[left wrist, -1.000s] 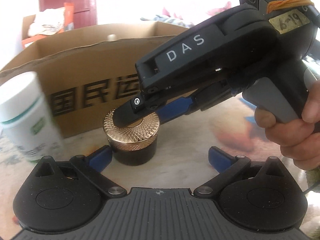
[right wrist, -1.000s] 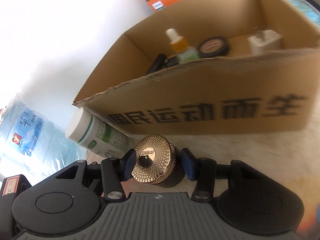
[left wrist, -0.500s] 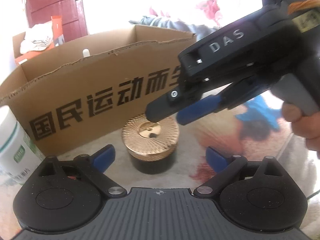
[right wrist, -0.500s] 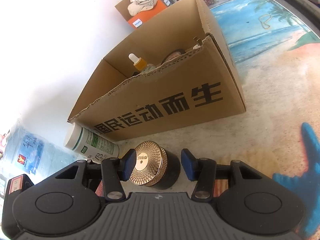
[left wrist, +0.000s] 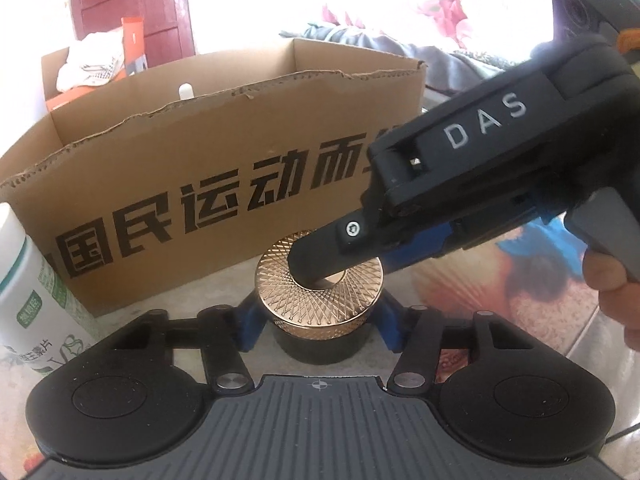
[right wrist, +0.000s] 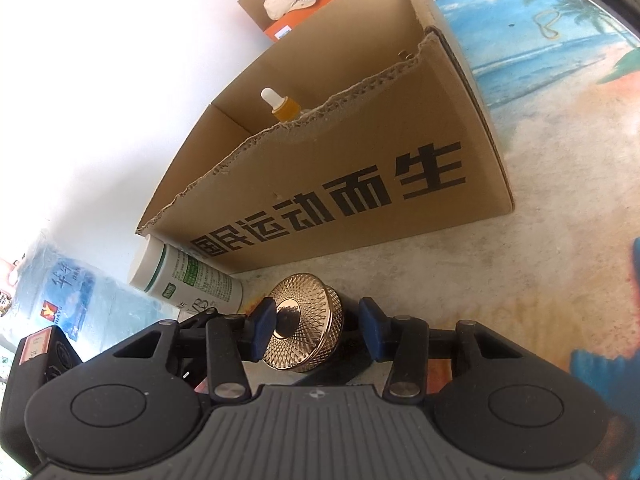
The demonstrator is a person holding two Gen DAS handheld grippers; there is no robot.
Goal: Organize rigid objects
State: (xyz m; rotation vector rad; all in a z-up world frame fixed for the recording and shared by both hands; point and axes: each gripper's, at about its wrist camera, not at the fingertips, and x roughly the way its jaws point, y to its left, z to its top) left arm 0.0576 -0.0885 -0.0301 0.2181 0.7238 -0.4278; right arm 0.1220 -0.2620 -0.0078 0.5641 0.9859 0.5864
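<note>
Both jaws are closing on the jar [left wrist: 320, 300] beside the box [left wrist: 224, 152], which the left gripper [left wrist: 320, 330], wide open a second ago, now pinches, so lifting looks near.

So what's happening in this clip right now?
A person works a gripper in each hand around a gold-lidded jar standing on the table in front of a cardboard box. The left gripper is closing, pads at the jar's sides. The right gripper also closes around the lid. A white supplement bottle stands beside the box.
</note>
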